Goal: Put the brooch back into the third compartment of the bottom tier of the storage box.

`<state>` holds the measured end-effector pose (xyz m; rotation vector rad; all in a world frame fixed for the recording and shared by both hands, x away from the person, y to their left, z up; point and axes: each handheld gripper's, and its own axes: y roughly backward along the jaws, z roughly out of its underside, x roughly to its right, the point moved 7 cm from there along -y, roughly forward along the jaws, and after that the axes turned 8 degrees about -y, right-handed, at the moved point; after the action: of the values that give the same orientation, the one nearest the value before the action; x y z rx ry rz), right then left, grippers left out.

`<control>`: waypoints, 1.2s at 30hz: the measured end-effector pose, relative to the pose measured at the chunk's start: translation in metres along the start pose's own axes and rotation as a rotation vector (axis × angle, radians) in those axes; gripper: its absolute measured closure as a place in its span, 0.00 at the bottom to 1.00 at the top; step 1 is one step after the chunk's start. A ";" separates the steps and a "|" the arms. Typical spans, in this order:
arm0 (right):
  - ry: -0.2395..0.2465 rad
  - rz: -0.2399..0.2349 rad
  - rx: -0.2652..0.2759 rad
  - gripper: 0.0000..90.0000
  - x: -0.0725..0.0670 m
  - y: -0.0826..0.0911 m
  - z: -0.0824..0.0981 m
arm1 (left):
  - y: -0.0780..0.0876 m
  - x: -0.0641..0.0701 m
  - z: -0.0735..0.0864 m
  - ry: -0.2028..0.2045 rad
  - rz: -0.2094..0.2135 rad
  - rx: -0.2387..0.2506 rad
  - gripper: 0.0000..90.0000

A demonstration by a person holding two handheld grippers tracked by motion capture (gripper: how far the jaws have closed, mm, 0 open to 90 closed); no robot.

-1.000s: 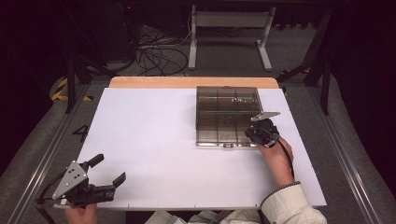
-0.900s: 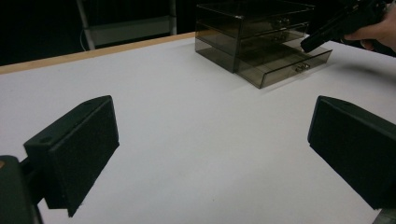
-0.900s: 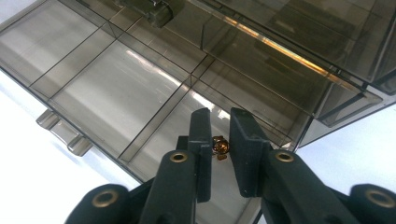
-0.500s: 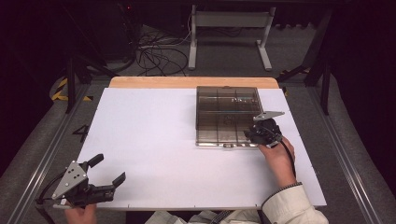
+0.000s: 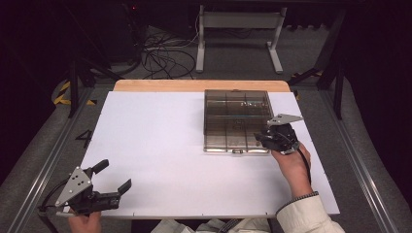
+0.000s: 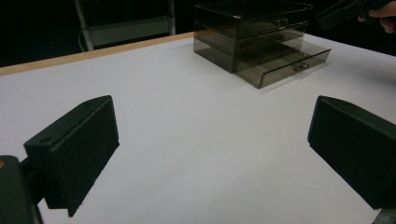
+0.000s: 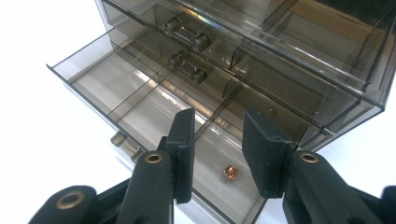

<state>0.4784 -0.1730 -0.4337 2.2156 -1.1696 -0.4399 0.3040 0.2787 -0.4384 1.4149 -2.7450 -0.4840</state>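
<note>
My right claw [image 7: 214, 154] hangs part-open and empty, having just released a small copper bead [image 7: 229, 173] into the bottom drawer [image 7: 140, 100], pulled out for access. Left claw [image 5: 112, 177] parked wide open on the counter [image 5: 160, 141].

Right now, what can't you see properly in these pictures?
- Small copper thing in the open bottom drawer: right gripper view, too small to identify.
- Upper drawers' contents: smoky walls of the drawer box blur them.
- Right hand-held gripper: left gripper view, cut off by the top edge.
</note>
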 end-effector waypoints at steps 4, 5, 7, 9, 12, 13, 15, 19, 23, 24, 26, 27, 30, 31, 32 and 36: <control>0.003 -0.002 0.011 0.72 -0.001 0.003 -0.002 | 0.001 0.000 0.000 0.003 -0.002 0.000 0.03; 0.008 -0.003 0.016 0.72 -0.001 0.003 -0.002 | 0.001 0.000 0.001 0.004 -0.001 -0.001 0.03; 0.017 -0.009 0.024 0.72 -0.003 0.005 -0.003 | 0.001 0.000 0.001 0.004 -0.001 -0.001 0.03; 0.022 -0.015 0.032 0.70 -0.004 0.006 -0.004 | 0.001 0.000 0.000 0.008 -0.001 0.002 0.03; 0.039 -0.029 0.040 0.66 -0.008 0.009 -0.005 | 0.001 0.000 0.001 0.004 -0.001 -0.004 0.03; 0.044 -0.040 0.037 0.63 -0.010 0.009 -0.006 | 0.001 0.000 0.001 0.002 -0.001 -0.005 0.03; 0.061 -0.054 0.042 0.56 -0.012 0.013 -0.007 | 0.001 0.001 0.001 0.005 -0.001 -0.002 0.03; 0.090 -0.102 0.076 0.38 -0.020 0.023 -0.009 | 0.000 0.002 0.000 0.001 0.004 -0.003 0.03; 0.111 -0.124 0.107 0.24 -0.025 0.033 -0.007 | 0.000 0.003 0.000 -0.004 0.005 -0.004 0.03; 0.106 -0.134 0.115 0.22 -0.026 0.037 -0.007 | 0.000 0.003 0.000 -0.005 0.005 -0.006 0.03; 0.089 -0.158 0.139 0.17 -0.027 0.044 -0.008 | 0.000 0.003 0.000 -0.001 0.005 -0.006 0.03; 0.079 -0.174 0.149 0.14 -0.027 0.047 -0.008 | 0.000 0.003 0.000 -0.004 0.004 -0.007 0.03; 0.070 -0.199 0.179 0.06 -0.028 0.056 -0.008 | 0.000 0.003 0.000 -0.007 0.004 -0.009 0.03; 0.074 -0.199 0.190 0.05 -0.028 0.059 -0.007 | -0.001 0.003 0.000 -0.006 0.005 -0.008 0.03; 0.073 -0.201 0.201 0.04 -0.028 0.062 -0.006 | -0.001 0.003 0.000 -0.007 0.007 -0.006 0.03; 0.086 -0.199 0.225 0.01 -0.024 0.072 -0.002 | -0.003 0.005 -0.001 -0.018 0.008 -0.014 0.03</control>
<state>0.4204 -0.1844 -0.3863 2.5325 -0.9994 -0.3011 0.3040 0.2731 -0.4391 1.4037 -2.7546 -0.5175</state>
